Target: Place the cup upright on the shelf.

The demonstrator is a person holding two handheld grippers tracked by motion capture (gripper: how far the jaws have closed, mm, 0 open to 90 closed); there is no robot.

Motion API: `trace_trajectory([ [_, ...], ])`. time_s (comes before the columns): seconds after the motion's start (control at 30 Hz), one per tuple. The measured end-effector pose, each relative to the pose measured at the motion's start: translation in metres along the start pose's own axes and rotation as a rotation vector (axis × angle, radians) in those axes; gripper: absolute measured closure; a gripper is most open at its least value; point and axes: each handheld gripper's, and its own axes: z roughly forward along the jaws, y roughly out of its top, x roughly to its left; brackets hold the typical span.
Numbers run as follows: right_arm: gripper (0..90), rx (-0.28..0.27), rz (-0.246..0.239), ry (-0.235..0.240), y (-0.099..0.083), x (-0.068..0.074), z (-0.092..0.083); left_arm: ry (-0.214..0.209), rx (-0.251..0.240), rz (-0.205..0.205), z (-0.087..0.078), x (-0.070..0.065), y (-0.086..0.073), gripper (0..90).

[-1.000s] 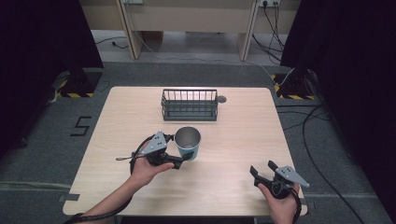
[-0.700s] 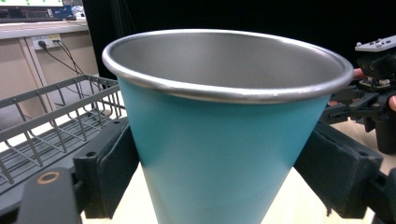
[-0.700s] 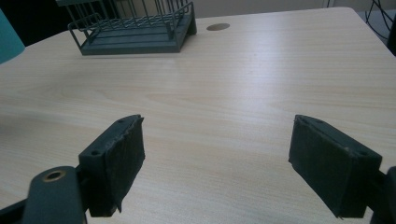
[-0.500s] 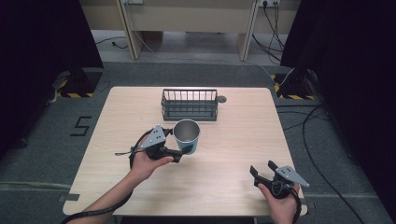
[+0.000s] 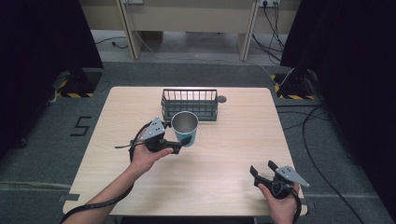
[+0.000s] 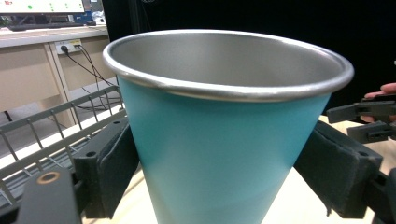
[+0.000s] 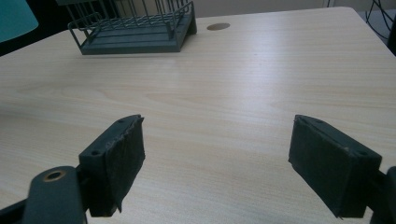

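Cup [image 5: 185, 127]: a teal tumbler with a bare metal rim and interior, upright, clenched across its lower body between the two pads of the left claw [image 5: 181, 145]. It sits just in front of the wire basket [image 5: 189, 103], near the middle of the bench [image 5: 233, 140]. In the left gripper view the cup [image 6: 224, 140] stands between the pads [image 6: 112, 172], with the basket wires [image 6: 51, 135] close on the left. Whether the base rests on the bench or is lifted clear cannot be told.

Hazards, as judged from this position:
- Slip. The wall tapers downward and looks smooth; the pads bear low on it. A loosened squeeze could let the cup slide or tip.
- Rim strike. The basket's front wall is close behind the cup. If the cup is headed for the basket, moving forward without enough height would catch the base on the wire edge and push the basket back.
- Tilt. Turning the wrist during travel would lean the open mouth over.

Pose: the left forearm enters from the lower left and angles toward the centre; the hand wraps the gripper body from below, jaws pointing right and slightly forward. The right claw [image 5: 265, 169] lies near the front right corner of the bench, well apart from the cup, released with jaws spread wide over bare wood, as the right gripper view confirms.
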Motion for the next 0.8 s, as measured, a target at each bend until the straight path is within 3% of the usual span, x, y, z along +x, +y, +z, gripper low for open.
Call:
trace_trajectory([
  [0.8,19.2,0.0,0.001,0.0,0.0,0.0,0.0,0.055,-0.007,-0.001,0.015,0.024,0.015,16.3],
])
